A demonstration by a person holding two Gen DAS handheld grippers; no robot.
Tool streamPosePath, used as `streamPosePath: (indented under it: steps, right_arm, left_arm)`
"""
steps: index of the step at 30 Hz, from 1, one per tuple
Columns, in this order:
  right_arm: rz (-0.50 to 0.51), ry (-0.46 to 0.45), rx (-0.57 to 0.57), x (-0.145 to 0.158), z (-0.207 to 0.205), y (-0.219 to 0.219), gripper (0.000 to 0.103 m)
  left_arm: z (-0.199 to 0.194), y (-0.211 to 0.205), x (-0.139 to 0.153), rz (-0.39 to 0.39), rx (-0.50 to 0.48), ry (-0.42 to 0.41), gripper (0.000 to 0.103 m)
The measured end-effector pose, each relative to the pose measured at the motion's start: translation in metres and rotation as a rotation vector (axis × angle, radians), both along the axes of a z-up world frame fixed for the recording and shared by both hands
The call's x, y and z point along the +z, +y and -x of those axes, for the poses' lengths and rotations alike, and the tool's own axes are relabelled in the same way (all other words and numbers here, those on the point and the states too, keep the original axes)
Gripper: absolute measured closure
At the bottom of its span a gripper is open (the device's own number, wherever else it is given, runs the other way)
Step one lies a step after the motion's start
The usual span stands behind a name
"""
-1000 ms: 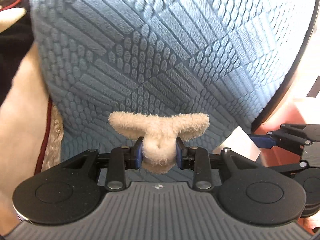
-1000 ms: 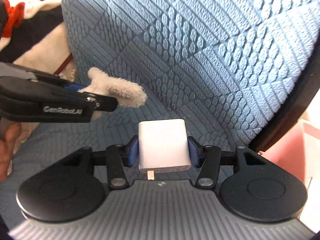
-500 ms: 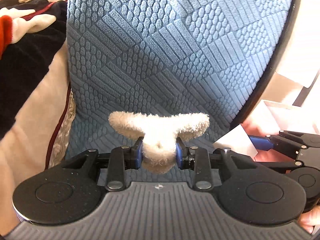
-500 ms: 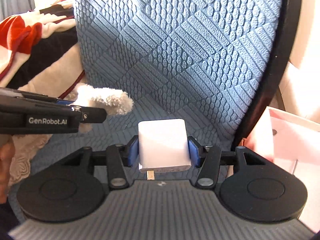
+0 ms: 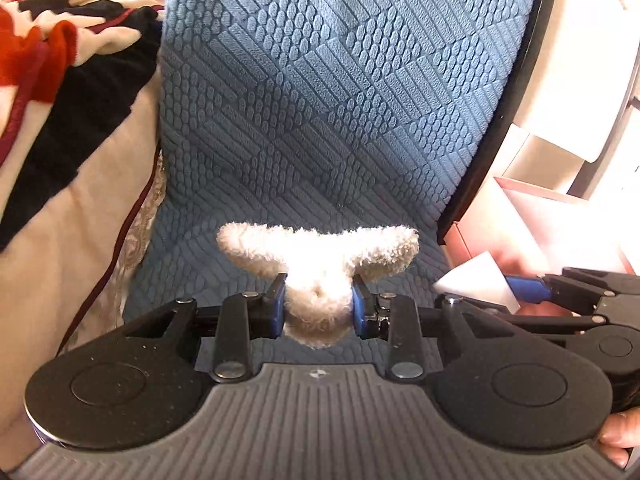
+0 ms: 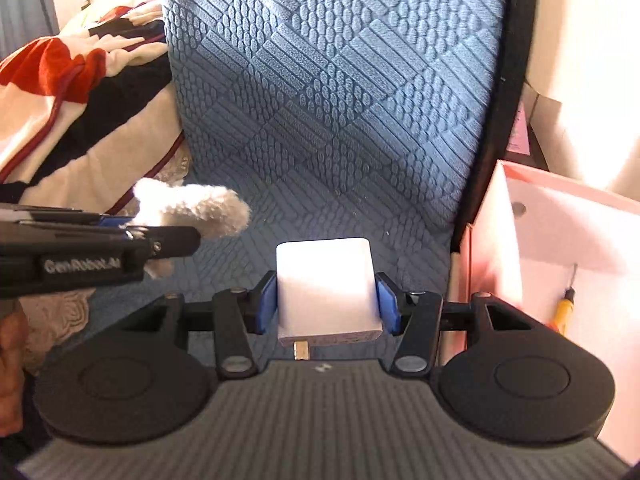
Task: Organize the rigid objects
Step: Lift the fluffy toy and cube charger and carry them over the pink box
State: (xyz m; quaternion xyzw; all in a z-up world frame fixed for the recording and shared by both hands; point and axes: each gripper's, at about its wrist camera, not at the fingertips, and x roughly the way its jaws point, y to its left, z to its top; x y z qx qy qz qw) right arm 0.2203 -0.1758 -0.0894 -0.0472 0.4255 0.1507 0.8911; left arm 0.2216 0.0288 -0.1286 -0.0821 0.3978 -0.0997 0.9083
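While left gripper (image 5: 319, 306) fingers pinch fuzzy cream clip (image 5: 318, 264), right gripper (image 6: 327, 300) clamps smooth white charger (image 6: 326, 284), quilted blue cushion (image 5: 320, 100) behind.

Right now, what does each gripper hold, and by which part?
The left gripper pinches a fluffy beige clip at its narrow middle. The right gripper clamps a white charger block by its two side faces.

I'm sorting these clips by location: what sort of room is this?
Most likely a bedroom or living space at home. A blue textured cushion fills the view, a rumpled red, black and cream blanket lies beside it, and a pink storage box stands at the right.
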Motion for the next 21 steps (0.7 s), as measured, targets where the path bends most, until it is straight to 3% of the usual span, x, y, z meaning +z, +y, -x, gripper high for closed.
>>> streamPosePath:
  steps: [12, 21]
  right_arm:
    - [-0.050, -0.020, -0.052, 0.015, 0.067, -0.019, 0.049]
    - [-0.064, -0.005, -0.084, 0.016, 0.093, -0.027, 0.049]
  left_arm:
    - [0.042, -0.005, 0.009, 0.032, -0.012, -0.007, 0.067]
    - [0.066, -0.007, 0.008, 0.049, -0.018, 0.004, 0.067]
